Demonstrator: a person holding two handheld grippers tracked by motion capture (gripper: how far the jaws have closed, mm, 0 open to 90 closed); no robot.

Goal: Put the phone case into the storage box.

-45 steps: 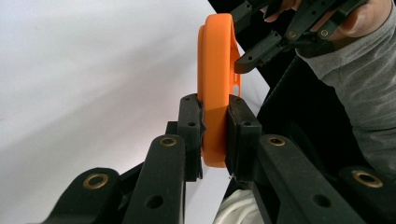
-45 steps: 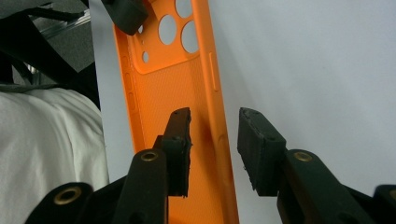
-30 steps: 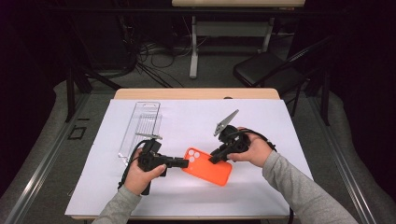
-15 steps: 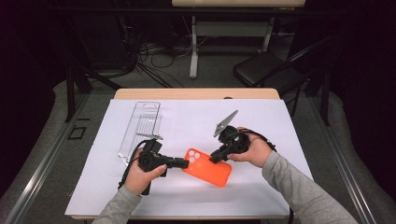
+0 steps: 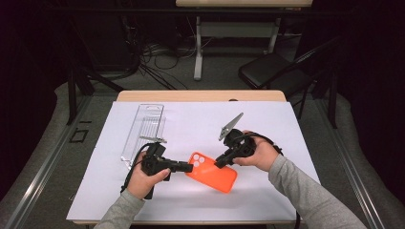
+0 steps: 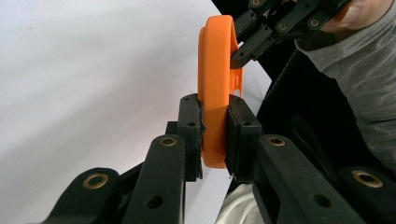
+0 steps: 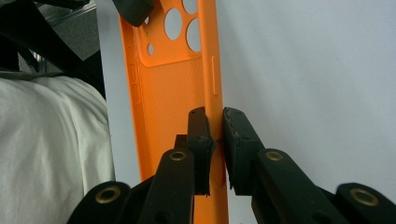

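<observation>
While held between both tools, orange phone case (image 5: 211,171) lying low over the white sheet (image 5: 200,129) at the near middle of the counter (image 5: 200,96); contact with the sheet not discernible. Left tool (image 5: 189,167) clamped on the camera-hole end, jaws closed onto the case's thickness in the left gripper view (image 6: 215,98). Right tool (image 5: 220,163) pinching one long side wall, jaws narrow on the thin rim in the right gripper view (image 7: 212,93). For a clean hold: keep both grips firm but light, since the soft wall probably buckles under a hard squeeze; move the two hands together, without twisting against each other; seat the rim deep in the pads rather than at their tips. Long axis running from near-right to far-left across the counter, camera cut-outs toward the left tool. Clear plastic package (image 5: 143,132) lying apart at far left.
</observation>
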